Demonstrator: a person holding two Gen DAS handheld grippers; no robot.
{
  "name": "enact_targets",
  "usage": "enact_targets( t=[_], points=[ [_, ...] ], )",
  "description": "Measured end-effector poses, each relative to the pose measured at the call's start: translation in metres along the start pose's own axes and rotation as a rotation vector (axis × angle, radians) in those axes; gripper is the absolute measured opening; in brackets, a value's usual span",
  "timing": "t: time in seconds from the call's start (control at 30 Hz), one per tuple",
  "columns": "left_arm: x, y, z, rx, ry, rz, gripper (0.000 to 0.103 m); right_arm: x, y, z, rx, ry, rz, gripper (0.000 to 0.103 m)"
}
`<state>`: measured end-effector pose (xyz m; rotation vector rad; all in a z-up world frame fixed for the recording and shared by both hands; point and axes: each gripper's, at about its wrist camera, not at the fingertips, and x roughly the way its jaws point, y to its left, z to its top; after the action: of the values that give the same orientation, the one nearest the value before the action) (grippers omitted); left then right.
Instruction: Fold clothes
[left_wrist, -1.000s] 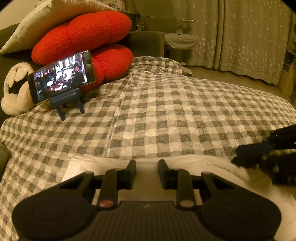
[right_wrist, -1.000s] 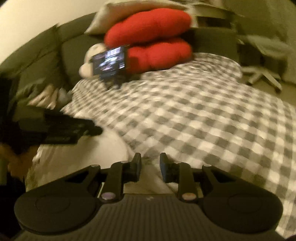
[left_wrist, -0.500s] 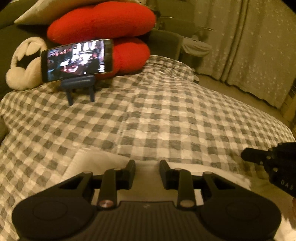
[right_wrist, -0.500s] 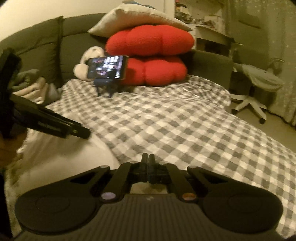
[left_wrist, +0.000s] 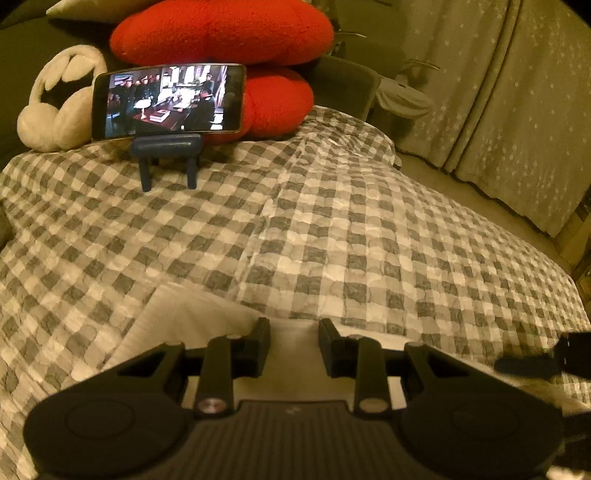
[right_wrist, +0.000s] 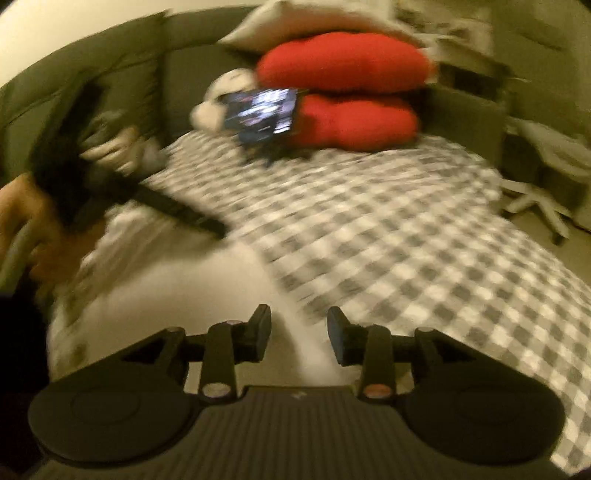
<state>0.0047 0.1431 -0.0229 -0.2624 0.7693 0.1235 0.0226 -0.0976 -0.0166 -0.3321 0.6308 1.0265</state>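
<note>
Item: white, soft cloth garment (left_wrist: 192, 317), lying on the near edge of the grey-and-white checked quilted bedspread (left_wrist: 332, 229), part of it under both tools; its far edge runs straight across the checks in the left wrist view, which would fit a fold already laid or a piece merely spread flat; the pictures do not settle which.

Left gripper (left_wrist: 293, 341): black, two-fingered, jaws parted with pale cloth showing in the gap; it hangs just over the garment and grips nothing.

Right gripper (right_wrist: 299, 334): same make, jaws likewise apart and empty, poised at the garment's right border where white meets check; this view is smeared by motion, so fine detail is lost. Judged: each tool sits over its own side of the cloth, as suits taking or smoothing an edge.

A hand (right_wrist: 22, 229) holds the left tool at that view's left margin.

Surroundings: smartphone with lit screen (left_wrist: 168, 101) on a small dark blue stand (left_wrist: 168, 155) at the bed's far end; two stacked red knitted cushions (left_wrist: 229, 33); cream plush toy (left_wrist: 59, 103); star-patterned curtain (left_wrist: 509, 103). All stand well apart from the garment; the checked surface between is unobstructed.
</note>
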Motion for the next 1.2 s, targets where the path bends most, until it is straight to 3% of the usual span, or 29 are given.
enact_targets(
  t=[0.17,0.37,0.43,0.47,0.5,0.7,0.9,1.13,1.2],
  points=[
    [-0.001,-0.002,-0.001,0.009,-0.003,0.006,0.030,0.005,0.012,-0.003,-0.064,0.033,0.001,0.038],
    [-0.001,-0.004,-0.002,0.015,-0.003,0.012,0.030,0.004,-0.003,0.001,0.036,-0.013,0.016,0.038],
    [-0.001,-0.004,-0.001,0.018,-0.003,0.013,0.030,0.011,-0.003,0.001,0.044,0.004,0.007,0.025],
    [-0.001,-0.004,-0.001,0.018,-0.003,0.013,0.030,0.013,-0.002,0.000,0.038,0.007,0.000,0.010],
    [-0.001,-0.003,-0.001,0.015,-0.003,0.011,0.030,0.014,0.000,0.001,0.027,0.001,-0.004,0.009],
    [-0.001,-0.003,0.000,0.016,-0.009,0.032,0.030,-0.004,-0.015,0.015,0.103,-0.094,-0.078,0.008],
    [-0.005,-0.003,0.000,0.048,-0.042,0.125,0.030,0.025,-0.014,0.009,0.119,-0.010,-0.168,0.008],
    [-0.006,0.005,0.005,0.050,-0.040,0.121,0.031,0.027,-0.016,0.009,0.124,-0.014,-0.179,0.008],
    [-0.012,0.005,0.007,0.110,-0.068,0.138,0.040,0.023,-0.013,0.010,0.111,-0.026,-0.175,0.008]
  ],
)
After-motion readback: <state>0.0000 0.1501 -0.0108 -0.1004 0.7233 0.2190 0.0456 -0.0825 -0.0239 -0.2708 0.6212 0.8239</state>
